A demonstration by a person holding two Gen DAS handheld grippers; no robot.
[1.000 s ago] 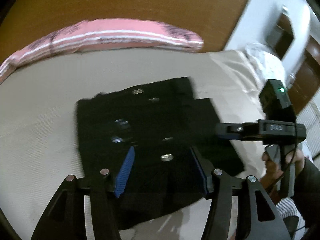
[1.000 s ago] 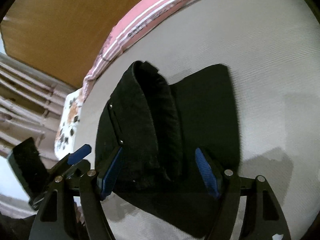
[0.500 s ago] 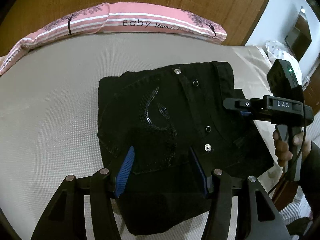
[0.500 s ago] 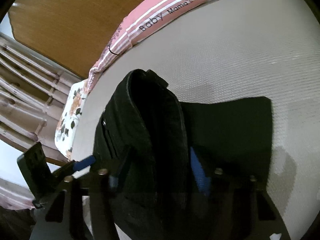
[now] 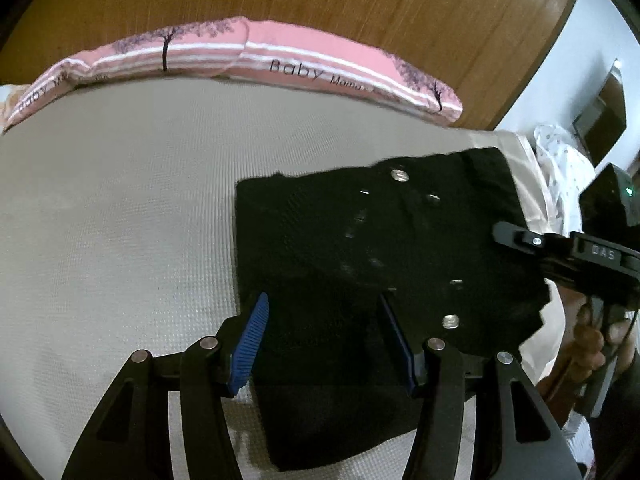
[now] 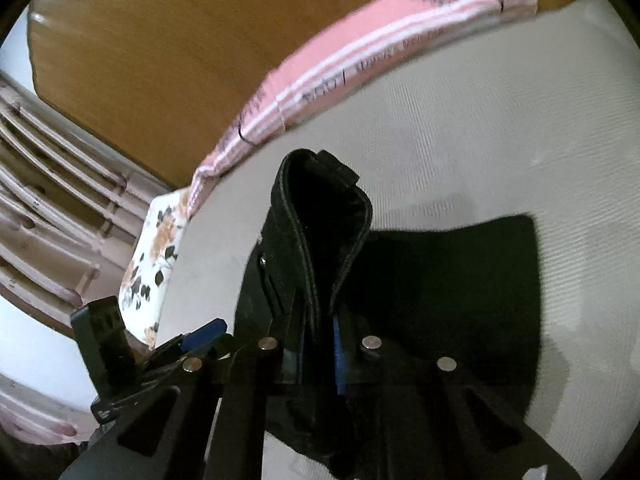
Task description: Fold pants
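Black pants (image 5: pixel 360 248) with metal studs lie folded on the beige bed (image 5: pixel 120 208). My left gripper (image 5: pixel 324 340) is open over their near edge, blue pads on either side of the cloth and holding nothing. My right gripper (image 6: pixel 320 344) is shut on the raised waistband fold (image 6: pixel 320 208) of the pants (image 6: pixel 452 280), which stands up from the bed (image 6: pixel 520 120). The right gripper (image 5: pixel 520 240) shows at the pants' right edge in the left wrist view, and the left gripper (image 6: pixel 200 336) shows at lower left in the right wrist view.
A pink striped bolster (image 5: pixel 248 56) lies along the wooden headboard (image 5: pixel 320 0); it also shows in the right wrist view (image 6: pixel 360 72). A floral pillow (image 6: pixel 156 256) sits at the bed's left corner. White cloth (image 5: pixel 560 160) lies past the bed's right edge.
My right gripper has closed on the pants' raised waistband fold. The left gripper stayed open and shifted left, so the pants now sit more to the right in its view.
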